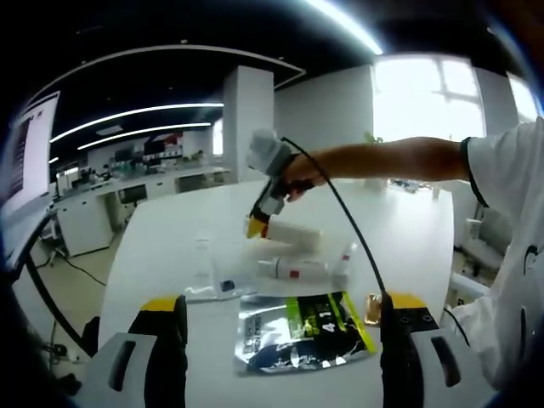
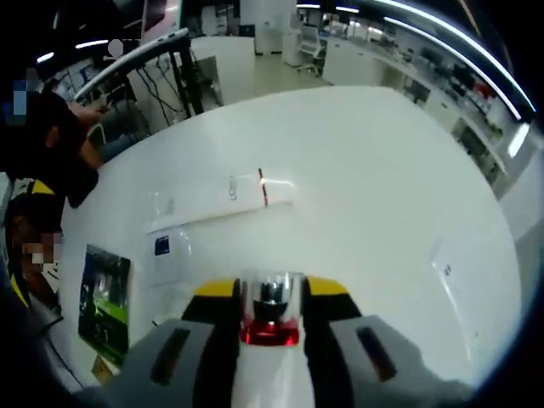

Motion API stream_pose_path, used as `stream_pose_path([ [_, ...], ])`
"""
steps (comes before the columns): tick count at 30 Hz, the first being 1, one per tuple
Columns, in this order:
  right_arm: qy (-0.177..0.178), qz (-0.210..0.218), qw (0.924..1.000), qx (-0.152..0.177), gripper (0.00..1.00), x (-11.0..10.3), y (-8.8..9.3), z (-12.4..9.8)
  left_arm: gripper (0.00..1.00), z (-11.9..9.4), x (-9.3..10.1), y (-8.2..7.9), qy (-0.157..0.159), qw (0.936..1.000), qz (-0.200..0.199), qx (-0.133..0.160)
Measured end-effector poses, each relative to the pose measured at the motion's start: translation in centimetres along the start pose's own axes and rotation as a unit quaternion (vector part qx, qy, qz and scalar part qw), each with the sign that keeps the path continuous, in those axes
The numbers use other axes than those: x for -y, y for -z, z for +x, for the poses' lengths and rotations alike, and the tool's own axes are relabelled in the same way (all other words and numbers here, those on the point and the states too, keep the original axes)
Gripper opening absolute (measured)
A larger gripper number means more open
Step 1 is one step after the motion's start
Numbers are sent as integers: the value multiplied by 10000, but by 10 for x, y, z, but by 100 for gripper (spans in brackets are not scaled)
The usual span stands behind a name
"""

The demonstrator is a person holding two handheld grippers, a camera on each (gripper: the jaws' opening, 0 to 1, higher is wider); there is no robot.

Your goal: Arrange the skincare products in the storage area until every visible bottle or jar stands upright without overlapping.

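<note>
Right hand-held gripper (image 2: pixel 270 297) clamps a red-banded bottle (image 2: pixel 270 316) above the white table (image 2: pixel 382 170); left hand-held gripper (image 1: pixel 280 314) open, empty.

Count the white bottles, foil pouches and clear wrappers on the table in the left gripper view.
White bottles: 2, the held bottle in the right gripper and the loose bottle lying flat
Foil pouch: 1
Clear wrapper: 1
Total: 4

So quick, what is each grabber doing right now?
Left gripper: open, holding nothing, above the shiny silver-and-green foil pouch.
Right gripper: shut on a white bottle with a red band and clear cap.
</note>
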State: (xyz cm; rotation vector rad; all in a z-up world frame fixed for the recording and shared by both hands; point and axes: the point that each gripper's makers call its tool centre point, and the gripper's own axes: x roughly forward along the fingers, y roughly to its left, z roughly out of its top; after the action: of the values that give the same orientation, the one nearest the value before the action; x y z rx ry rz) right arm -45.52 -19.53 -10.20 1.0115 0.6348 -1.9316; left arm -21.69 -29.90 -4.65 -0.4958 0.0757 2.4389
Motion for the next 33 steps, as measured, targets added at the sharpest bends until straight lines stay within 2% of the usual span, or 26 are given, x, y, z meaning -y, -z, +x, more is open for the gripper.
stream_pose_path([
  [6,-17,-157,9998,154,27,-7,-1,-19,96,1,2,0,2,10000,8,1],
  [9,-21,-213,9995,241,27,-18,4,-30,96,2,4,0,11,10000,20,-2],
  [17,-99,-302,9984,460,27,-17,2,-48,96,5,6,0,26,10000,41,-26],
  [24,-155,-593,9966,545,27,-23,2,-62,96,9,1,2,-31,10000,14,-70],
  [28,-199,-704,9948,708,27,-25,4,-70,97,11,1,-10,-7,9996,-113,248],
  [33,-225,-793,9933,810,27,-29,8,-80,98,15,0,-11,-3,9995,-120,280],
])
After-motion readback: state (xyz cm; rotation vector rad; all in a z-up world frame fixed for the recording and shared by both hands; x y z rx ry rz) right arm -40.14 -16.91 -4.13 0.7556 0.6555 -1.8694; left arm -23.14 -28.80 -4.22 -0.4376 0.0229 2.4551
